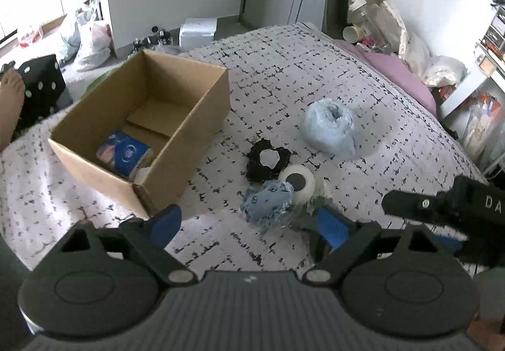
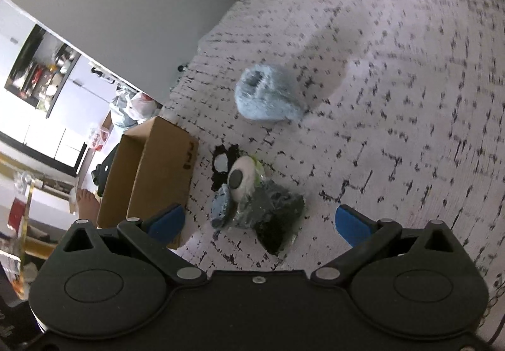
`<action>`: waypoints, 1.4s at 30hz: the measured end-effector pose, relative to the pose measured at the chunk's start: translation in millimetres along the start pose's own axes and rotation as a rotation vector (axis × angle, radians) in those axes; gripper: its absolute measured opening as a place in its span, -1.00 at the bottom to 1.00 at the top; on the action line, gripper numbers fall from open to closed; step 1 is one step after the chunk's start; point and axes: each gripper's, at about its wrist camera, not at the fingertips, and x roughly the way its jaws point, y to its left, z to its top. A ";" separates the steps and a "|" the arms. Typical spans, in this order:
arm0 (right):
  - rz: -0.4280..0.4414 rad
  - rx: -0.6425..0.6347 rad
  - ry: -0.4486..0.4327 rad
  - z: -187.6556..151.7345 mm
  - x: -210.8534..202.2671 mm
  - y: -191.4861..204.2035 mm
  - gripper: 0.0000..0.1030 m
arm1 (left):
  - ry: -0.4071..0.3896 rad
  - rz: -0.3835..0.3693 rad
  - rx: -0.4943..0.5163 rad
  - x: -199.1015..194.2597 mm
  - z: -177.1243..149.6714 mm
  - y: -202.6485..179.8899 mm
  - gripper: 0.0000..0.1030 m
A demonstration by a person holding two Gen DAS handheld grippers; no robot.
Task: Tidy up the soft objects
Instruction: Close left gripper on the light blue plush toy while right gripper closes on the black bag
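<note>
Both hand-held grippers are seen spread wide with nothing between the blue pads: the left hand-held gripper (image 1: 249, 225) at the bottom of its own view, the right hand-held gripper (image 2: 260, 221) at the bottom of the other. On the bed (image 1: 363, 83), covered by a white spread with black dashes, a cardboard box (image 1: 189, 143) is placed at centre left of the left view; only this view looks into it, where a blue packet (image 1: 124, 155) is seen lying on the box floor, its print too small to be read. Right of the box, a cluster of soft objects is gathered: a black scrunchie (image 1: 266, 163) with a white centre, a white roll (image 1: 298, 182) with a dark core touching it, and a pale blue frayed piece (image 1: 266, 199) just below. A light blue fluffy bundle (image 1: 329, 128) lies apart, further up. A black device body (image 1: 467, 209) marked "DA" enters at the right edge. In the right view, a dark item in clear wrap (image 2: 271, 218) is shown beneath the roll, largely hidden in the left view, and dark printing on the box's outer wall (image 2: 187, 158) is visible but unreadable. A bare foot (image 2: 86, 199) appears at the lower left there.
</note>
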 end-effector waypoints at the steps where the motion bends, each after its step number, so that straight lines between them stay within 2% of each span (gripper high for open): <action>1: 0.000 0.014 0.005 -0.2 2.6 -2.4 0.99 | 0.001 -0.006 -0.009 3.4 0.1 0.2 0.74; 6: 0.016 0.062 0.022 1.2 13.6 -10.7 0.94 | 0.020 -0.022 -0.036 22.4 1.6 -0.8 0.57; 8: 0.015 0.075 0.027 2.4 17.9 -12.8 0.85 | 0.029 -0.037 -0.053 30.2 2.1 0.4 0.45; 10: 0.011 0.083 0.040 2.6 23.8 -14.0 0.61 | 0.041 -0.047 -0.073 38.8 2.5 1.9 0.39; 13: 0.006 0.095 0.066 1.4 34.4 -14.5 0.42 | 0.063 -0.061 -0.094 51.1 2.6 3.5 0.30; 16: 0.000 0.098 0.078 1.5 42.3 -13.7 0.31 | 0.080 -0.069 -0.117 62.4 1.8 5.3 0.13; 18: -0.005 0.100 0.078 2.1 46.0 -12.6 0.24 | 0.091 -0.089 -0.138 69.2 1.9 7.0 0.09; 23: -0.023 0.133 0.106 4.7 59.3 -16.5 0.23 | 0.108 -0.117 -0.157 83.8 4.9 6.2 0.09; 27: -0.040 0.163 0.116 6.1 66.3 -21.7 0.25 | 0.112 -0.077 -0.141 94.8 8.9 2.5 0.10; 36: -0.067 0.183 0.140 8.4 84.5 -17.3 0.26 | 0.147 -0.095 -0.153 121.2 5.8 5.0 0.13; 39: -0.068 0.165 0.148 8.4 89.5 -14.3 0.31 | 0.150 -0.104 -0.160 121.5 5.1 6.4 0.03; 41: -0.075 0.148 0.147 8.3 92.1 -12.6 0.31 | 0.153 -0.110 -0.170 120.5 5.9 7.7 -0.15; 42: -0.079 0.140 0.147 8.4 93.6 -10.6 0.31 | 0.154 -0.110 -0.178 119.6 6.5 9.0 -0.18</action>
